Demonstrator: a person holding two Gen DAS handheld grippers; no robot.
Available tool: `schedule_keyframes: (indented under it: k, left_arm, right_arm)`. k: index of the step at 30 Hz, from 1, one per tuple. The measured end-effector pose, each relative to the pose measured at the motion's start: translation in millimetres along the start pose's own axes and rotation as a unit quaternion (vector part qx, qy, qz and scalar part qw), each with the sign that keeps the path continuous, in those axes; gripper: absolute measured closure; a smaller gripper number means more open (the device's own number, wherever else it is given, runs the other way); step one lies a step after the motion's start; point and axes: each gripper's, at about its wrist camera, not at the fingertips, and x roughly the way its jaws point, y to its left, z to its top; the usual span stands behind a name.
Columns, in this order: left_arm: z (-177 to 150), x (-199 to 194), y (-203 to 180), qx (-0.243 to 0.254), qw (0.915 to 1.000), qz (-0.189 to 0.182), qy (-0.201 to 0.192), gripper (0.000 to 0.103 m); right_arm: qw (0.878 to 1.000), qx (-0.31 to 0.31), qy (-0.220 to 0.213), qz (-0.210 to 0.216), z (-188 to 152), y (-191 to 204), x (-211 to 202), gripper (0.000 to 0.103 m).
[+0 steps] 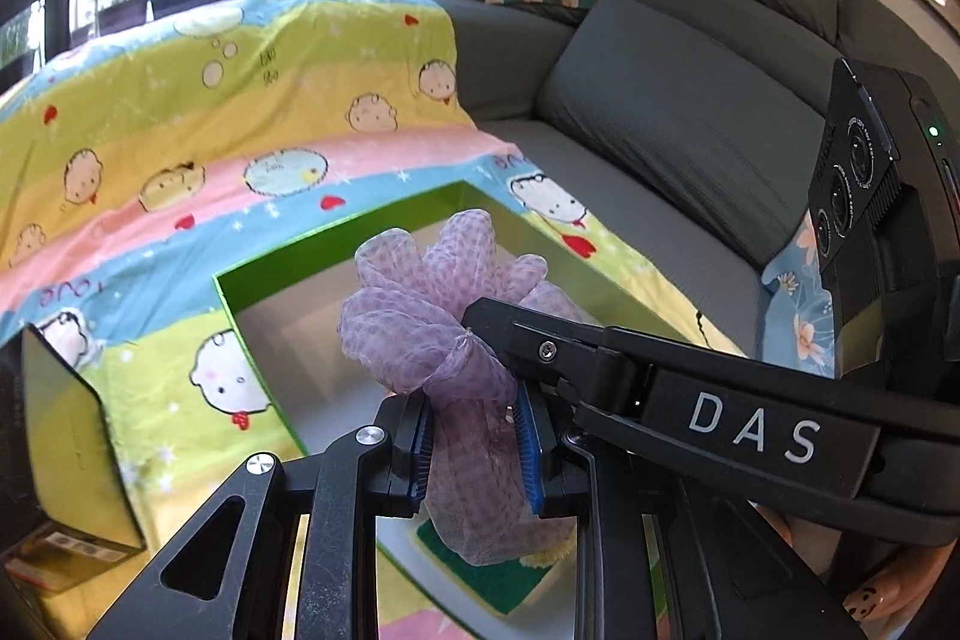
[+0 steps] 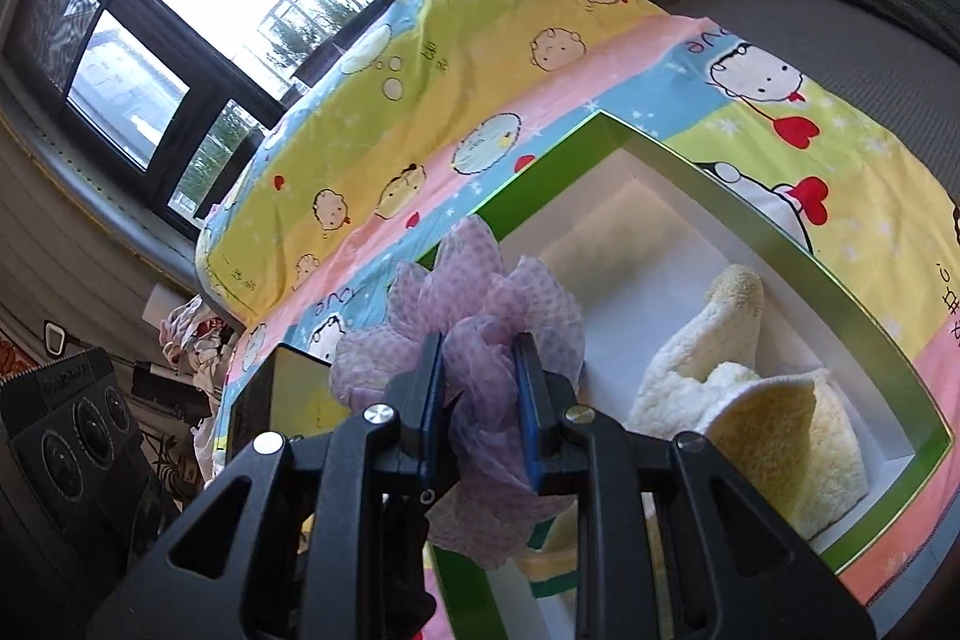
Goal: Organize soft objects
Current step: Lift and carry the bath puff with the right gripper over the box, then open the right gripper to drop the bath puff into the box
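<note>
Sofa cushions [image 1: 678, 124] and a bright cartoon blanket [image 1: 180, 112] fill the background, with a green-rimmed box [image 2: 708, 178] lying open on the blanket just ahead of both grippers. A cream towel [image 2: 768, 400] already sits crumpled in the box's right part.

Both grippers are clamped on one purple mesh cloth [image 1: 444, 304]. The left gripper [image 1: 477, 451] has its blue pads closed tight on the lower bunch of it, with loose folds puffing out above and ahead of its fingertips. The right gripper [image 2: 480, 418] is likewise squeezed shut on a gathered part of the cloth [image 2: 474, 304], which blooms out ahead of its fingers and hangs below them. In the left view the right gripper's arm crosses just over the cloth, so the two tools sit very close together.

Risks, as I judge them: the cloth is thin and airy, so if one gripper lets go while folds lie over the rim, it could drape out onto the blanket instead of dropping inside. Pulling the grippers apart could stretch or snag the mesh on the ridged pads. With the tools this near, a twist could knock their fingers together. Pushing down too far could tip the light box or disturb the towel.
</note>
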Motion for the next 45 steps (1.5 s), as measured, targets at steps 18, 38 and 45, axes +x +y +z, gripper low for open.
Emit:
schedule_keyframes:
  k: [18,38,45]
  left_arm:
    - [-5,37,1,-0.020,0.9985,-0.005,0.050,0.079]
    - [-3,39,3,-0.043,0.9976,-0.001,0.055,0.071]
    - [1,0,3,-0.037,0.9993,-0.003,0.009,0.036]
  right_arm:
    - [0.997,0.045,0.021,-0.050,1,-31,16,0.081]
    - [0.995,0.058,0.005,-0.080,1,-39,8,0.079]
    - [0.995,0.053,-0.044,-0.077,2,-35,-18,0.050]
